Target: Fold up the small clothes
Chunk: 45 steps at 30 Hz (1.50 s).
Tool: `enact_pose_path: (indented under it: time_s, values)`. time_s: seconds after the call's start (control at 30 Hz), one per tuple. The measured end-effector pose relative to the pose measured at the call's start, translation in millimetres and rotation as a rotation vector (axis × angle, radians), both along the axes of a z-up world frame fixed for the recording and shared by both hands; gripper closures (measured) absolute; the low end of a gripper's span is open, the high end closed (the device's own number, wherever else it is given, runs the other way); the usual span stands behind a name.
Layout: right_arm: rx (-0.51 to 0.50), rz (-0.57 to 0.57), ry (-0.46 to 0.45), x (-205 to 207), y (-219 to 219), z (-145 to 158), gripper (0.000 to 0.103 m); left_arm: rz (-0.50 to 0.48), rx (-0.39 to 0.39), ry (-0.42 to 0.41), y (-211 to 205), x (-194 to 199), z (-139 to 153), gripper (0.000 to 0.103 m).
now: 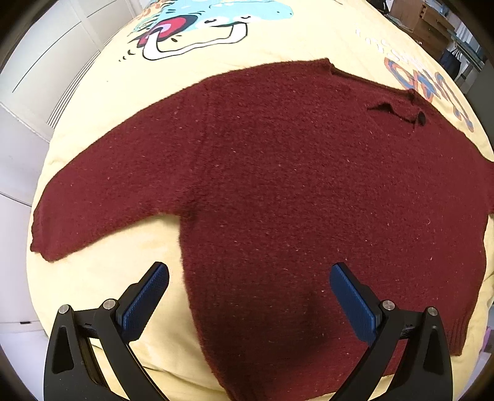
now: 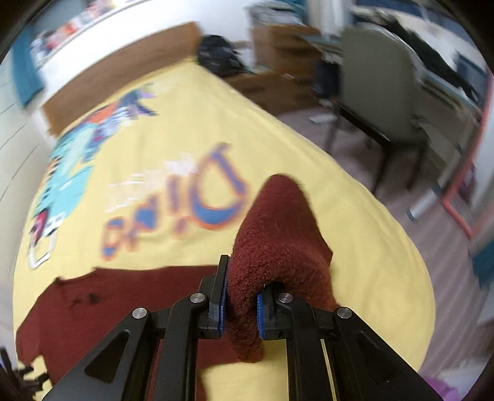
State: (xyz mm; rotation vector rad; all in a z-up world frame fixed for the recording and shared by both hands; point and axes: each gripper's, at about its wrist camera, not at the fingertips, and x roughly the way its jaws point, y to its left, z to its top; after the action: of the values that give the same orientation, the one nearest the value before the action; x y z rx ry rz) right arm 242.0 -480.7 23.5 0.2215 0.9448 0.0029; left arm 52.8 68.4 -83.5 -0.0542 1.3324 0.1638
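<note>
Sweater: a dark red knitted sweater (image 1: 278,185) lies spread flat on the bed, body and one sleeve (image 1: 102,212) out to the side, neckline (image 1: 398,101) toward the far end
Lifted sleeve: my right wrist view shows the other sleeve (image 2: 278,234) raised off the cover, bunched and standing up out of my grip
Right gripper: my right gripper (image 2: 242,311) is clenched on that sleeve, the knit squeezed between both blue fingers (image 2: 220,314)
Left gripper: my left gripper (image 1: 248,296) hovers above the lower body of the sweater with its fingers (image 1: 145,302) released and spread wide, grasping nothing
Progress: I judge this an early stage; the body is unfolded and the flat sleeve untouched, with only one sleeve picked up
Left to do: as I read it, bring the held sleeve across the body, do the same with the other, then fold the body over
Bed: a yellow bed cover (image 1: 102,277) with a cartoon print (image 1: 200,24) and lettering (image 2: 173,209)
Room: blurred furniture beyond the bed; I cannot make out details
</note>
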Motion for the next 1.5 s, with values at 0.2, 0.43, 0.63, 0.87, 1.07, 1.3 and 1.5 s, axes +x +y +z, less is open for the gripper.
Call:
enact_pose_path:
  time_s: [0.2,0.43,0.63,0.87,1.07,1.3,1.5]
  values:
    - [-0.004,0.177,-0.041,0,111,31,0.089,0.008,-0.025,-0.022,13,-8,10,0.001]
    - [0.005,0.361,0.019,-13,218,5,0.089,0.039,-0.07,-0.064,23,2,14,0.001]
    - [-0.038,0.474,0.178,-31,279,-71,0.089,0.057,-0.084,-0.058,33,1,15,0.001]
    - [-0.065,0.521,0.297,-58,285,-124,0.087,0.058,-0.103,-0.039,35,-3,7,0.001]
    - [-0.07,0.532,0.354,-64,283,-145,0.082,0.062,-0.129,0.008,33,1,-1,0.001]
    - [-0.122,0.546,0.324,-74,281,-131,0.036,0.073,-0.122,0.043,30,4,-6,0.001]
    - [-0.135,0.521,0.282,-90,239,-107,0.025,0.041,-0.098,0.055,20,10,-5,0.001]
